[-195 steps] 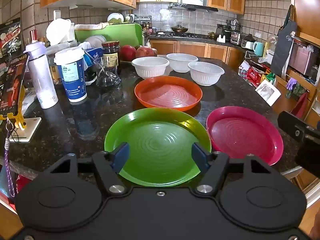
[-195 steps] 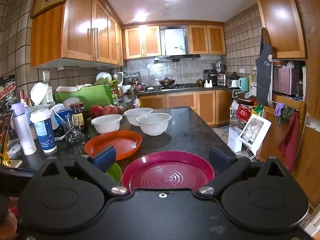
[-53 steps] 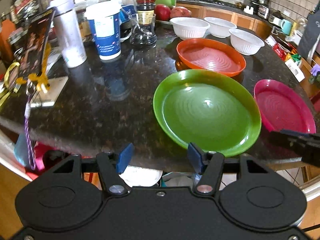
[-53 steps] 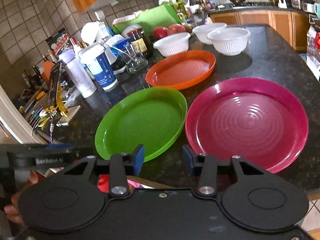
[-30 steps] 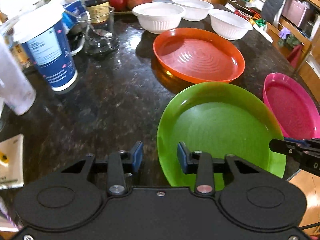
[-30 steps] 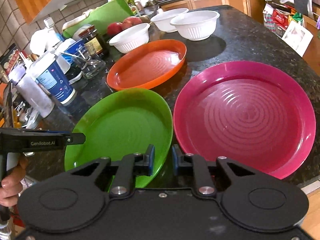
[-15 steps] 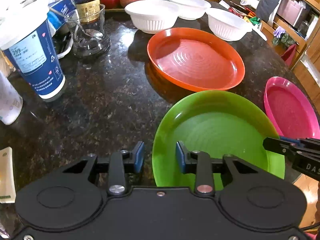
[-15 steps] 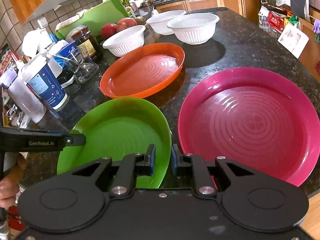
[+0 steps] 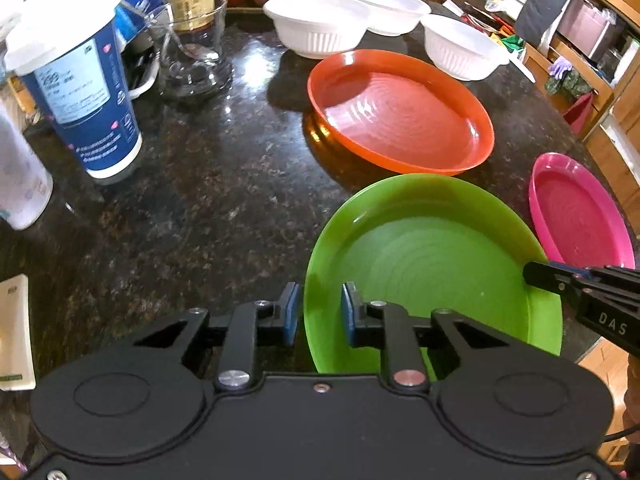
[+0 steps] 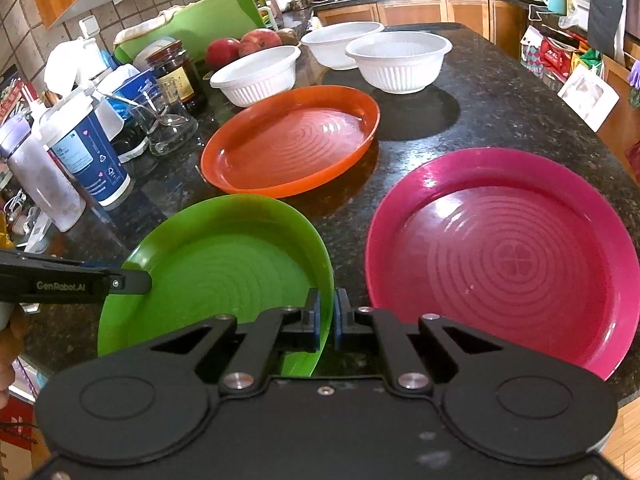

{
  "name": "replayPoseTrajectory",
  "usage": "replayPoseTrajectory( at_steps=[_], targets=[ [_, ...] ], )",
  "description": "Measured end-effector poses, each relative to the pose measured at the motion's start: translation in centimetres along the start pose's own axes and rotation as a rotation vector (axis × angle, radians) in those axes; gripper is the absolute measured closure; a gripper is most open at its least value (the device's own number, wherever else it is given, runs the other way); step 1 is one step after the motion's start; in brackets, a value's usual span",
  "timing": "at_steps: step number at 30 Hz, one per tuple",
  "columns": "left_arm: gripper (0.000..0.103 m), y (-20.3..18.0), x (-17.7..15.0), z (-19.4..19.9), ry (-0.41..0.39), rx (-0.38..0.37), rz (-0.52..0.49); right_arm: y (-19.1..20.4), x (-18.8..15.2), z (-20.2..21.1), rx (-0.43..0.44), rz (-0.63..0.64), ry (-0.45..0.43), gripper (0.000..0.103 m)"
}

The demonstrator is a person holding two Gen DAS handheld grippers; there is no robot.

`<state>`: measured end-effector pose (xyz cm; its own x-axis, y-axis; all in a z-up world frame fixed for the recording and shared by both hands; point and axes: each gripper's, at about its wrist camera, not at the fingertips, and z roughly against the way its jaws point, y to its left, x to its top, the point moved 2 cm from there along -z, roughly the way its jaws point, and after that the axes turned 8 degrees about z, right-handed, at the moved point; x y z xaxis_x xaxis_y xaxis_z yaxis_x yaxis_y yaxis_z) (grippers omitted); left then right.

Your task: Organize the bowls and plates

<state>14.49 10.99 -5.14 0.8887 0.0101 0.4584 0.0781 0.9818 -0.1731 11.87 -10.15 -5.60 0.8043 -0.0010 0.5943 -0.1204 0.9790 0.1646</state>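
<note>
Though it looks like thin moulded plastic, light and fairly stiff, the green plate (image 10: 224,268) probably has a glossy, slippery rim, so a pinch on that raised edge is the sensible hold, and two opposite pinches should keep it from tipping. It sits at the near edge of the counter (image 9: 208,184), tilted up on its near side as far as the views show. The right gripper (image 10: 327,320) has its pads nearly together across the plate's right rim, one pad inside the lip and one outside, so it appears to be clamped on it. The left gripper (image 9: 318,312) straddles the left rim with a clear gap between its pads; its jaws are partly open and I cannot tell that either pad touches. Beyond the green plate lies an orange plate (image 9: 400,112), and well to the right a pink plate (image 10: 504,260); both lie flat and hold nothing. Three white bowls (image 10: 400,60) stand behind the orange plate, ribbed, likely light and easily crushed, and nothing shows inside them. A blue cup (image 9: 80,100) with a lid, a glass (image 9: 192,52) holding a spoon, and a jar (image 10: 176,76) of something dark stand to the left, apart from the plates.
</note>
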Motion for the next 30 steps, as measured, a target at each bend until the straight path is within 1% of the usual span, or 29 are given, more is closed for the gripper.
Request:
replayPoseTrajectory(
  at_steps=[9,16,21,30],
  targets=[
    [0.075,2.9,-0.8,1.2,-0.011,0.036,0.056,2.5,1.0,-0.8,0.046,0.064,-0.005,0.095],
    [0.075,5.8,-1.3,2.0,-0.045,0.085,0.107,5.5,2.1,-2.3,0.092,0.13,-0.002,0.095],
    [0.075,7.1,-1.4,2.4,-0.065,0.108,0.124,7.1,2.9,-3.2,0.097,0.153,-0.005,0.094],
    [0.075,8.4,-1.2,2.5,-0.076,0.108,0.128,8.4,3.7,-4.2,0.075,0.161,-0.017,0.094]
  ],
)
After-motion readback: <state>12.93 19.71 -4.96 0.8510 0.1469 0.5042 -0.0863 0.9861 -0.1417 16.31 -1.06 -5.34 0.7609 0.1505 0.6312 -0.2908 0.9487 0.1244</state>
